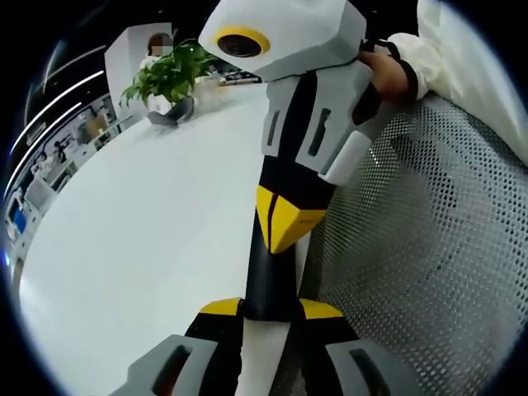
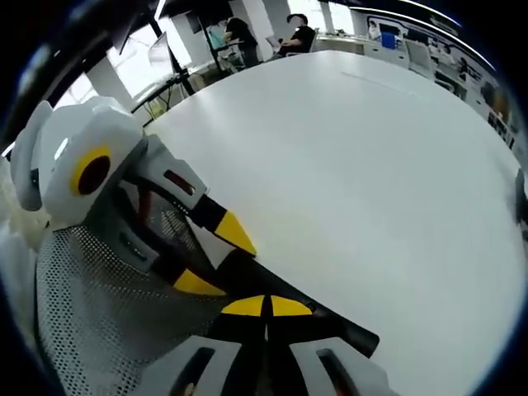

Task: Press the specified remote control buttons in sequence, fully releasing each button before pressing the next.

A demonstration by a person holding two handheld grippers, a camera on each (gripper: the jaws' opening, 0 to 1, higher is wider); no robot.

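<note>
Remote control (image 1: 268, 280): one, black and slim, lying across the table edge, partly over the mesh seat; the left gripper holds it at one end. Its far end (image 2: 326, 320) reaches out over the table top in the right gripper view.
Writing: the remote's face is too dark to make out buttons or print.
Table (image 1: 148, 231): one, white, broad and round-edged.
Mesh seat (image 1: 429, 247): one, grey perforated surface just beside the table, under both grippers.
Left gripper (image 1: 271, 308): one, grey body, two yellow-tipped jaws clamped on either side of the remote; in the right gripper view (image 2: 216, 260) it comes in from the left with the remote between its tips.
Right gripper (image 2: 268, 306): one, its two yellow tips drawn together with nothing between them, resting on the remote's top face; in the left gripper view (image 1: 285, 219) they read as a single yellow wedge on the black body.
Hand (image 1: 389, 73): one, behind the right gripper, in a white sleeve (image 1: 462, 66).
Plant (image 1: 169, 74): one, leafy green, in a grey pot (image 1: 171, 111) at the table's far side.
People (image 2: 297, 35): two in dark tops, well beyond the table.
</note>
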